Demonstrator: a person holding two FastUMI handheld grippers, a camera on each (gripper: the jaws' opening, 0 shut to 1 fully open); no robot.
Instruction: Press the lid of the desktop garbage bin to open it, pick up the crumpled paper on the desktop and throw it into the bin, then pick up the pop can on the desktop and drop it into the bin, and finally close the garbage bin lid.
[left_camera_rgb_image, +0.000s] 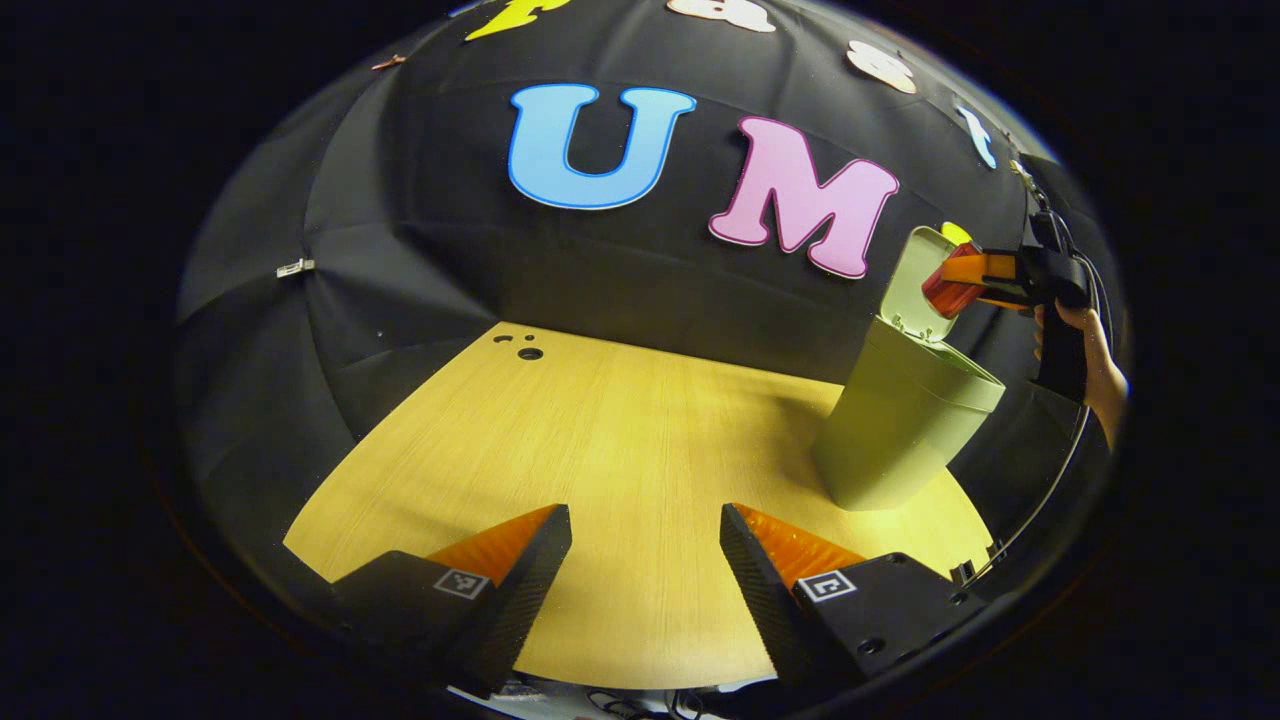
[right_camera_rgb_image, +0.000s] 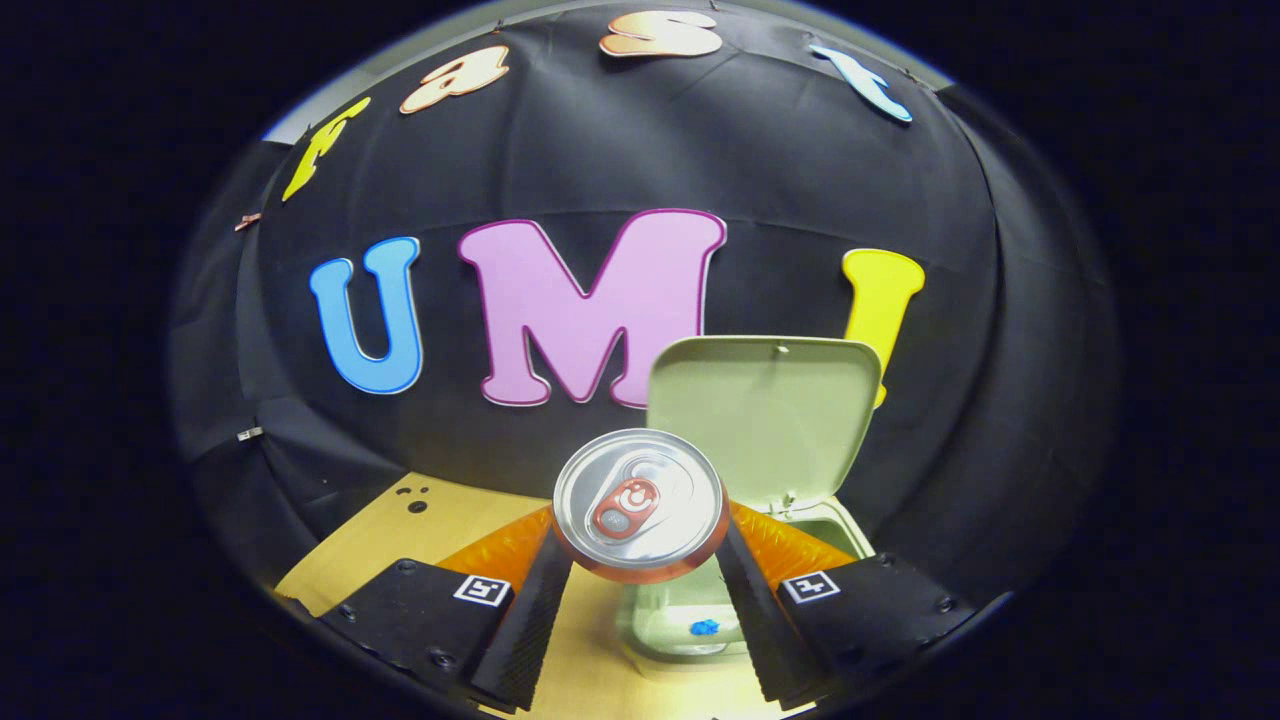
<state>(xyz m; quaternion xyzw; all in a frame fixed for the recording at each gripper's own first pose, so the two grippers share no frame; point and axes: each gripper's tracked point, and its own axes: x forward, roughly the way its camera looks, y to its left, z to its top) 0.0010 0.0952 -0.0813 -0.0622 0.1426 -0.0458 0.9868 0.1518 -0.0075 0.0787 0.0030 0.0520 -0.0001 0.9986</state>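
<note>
Left gripper (left_camera_rgb_image: 645, 560): both fingers spread wide apart, level with each other, with nothing between them. It is held low, pointing forward and slightly downward.

Right gripper (right_camera_rgb_image: 640, 575): both fingers are pressed against the sides of a red aluminium pop can (right_camera_rgb_image: 640, 505), silver top facing the camera. In the left gripper view the right gripper (left_camera_rgb_image: 975, 280) is raised high at the far right, pointing leftward, gripped from below by a person's hand (left_camera_rgb_image: 1085, 345) with a bare forearm.
</note>
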